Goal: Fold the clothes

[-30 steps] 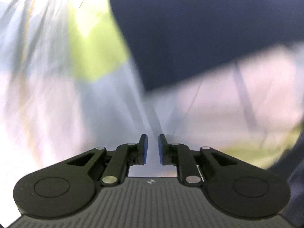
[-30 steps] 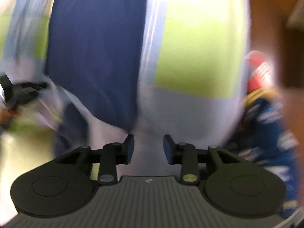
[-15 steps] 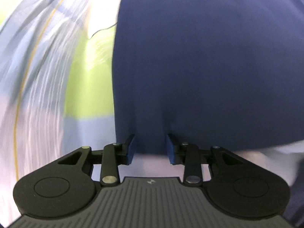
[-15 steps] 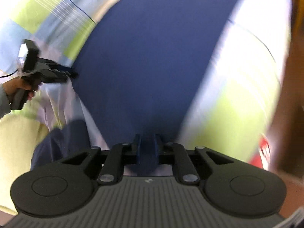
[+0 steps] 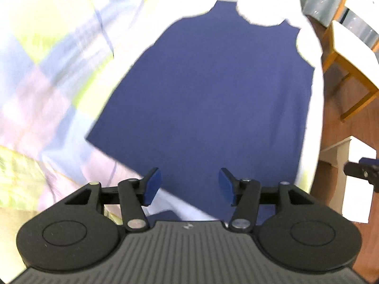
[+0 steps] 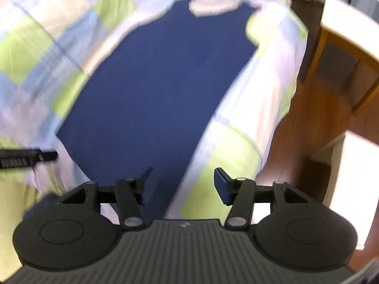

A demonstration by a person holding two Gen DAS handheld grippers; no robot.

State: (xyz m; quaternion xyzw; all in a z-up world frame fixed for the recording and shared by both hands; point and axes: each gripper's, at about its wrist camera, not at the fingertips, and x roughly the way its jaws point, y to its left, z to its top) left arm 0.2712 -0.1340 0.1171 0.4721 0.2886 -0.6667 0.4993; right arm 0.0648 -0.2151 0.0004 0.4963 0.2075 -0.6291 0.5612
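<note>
Navy garment [image 5: 208, 99] lies flat, open above; wooden furniture [image 5: 350, 66] blocks right.

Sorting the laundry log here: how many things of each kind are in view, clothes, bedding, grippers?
Clothes: 1, the navy sleeveless top lying flat.
Bedding: 1, the checked sheet under it.
Grippers: 2, left gripper and right gripper, both open.
Total: 4

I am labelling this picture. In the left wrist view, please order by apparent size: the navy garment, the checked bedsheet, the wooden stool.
1. checked bedsheet and navy garment: similar area, not ranked
2. wooden stool, clearly smallest, though farther away and partly cut off
</note>
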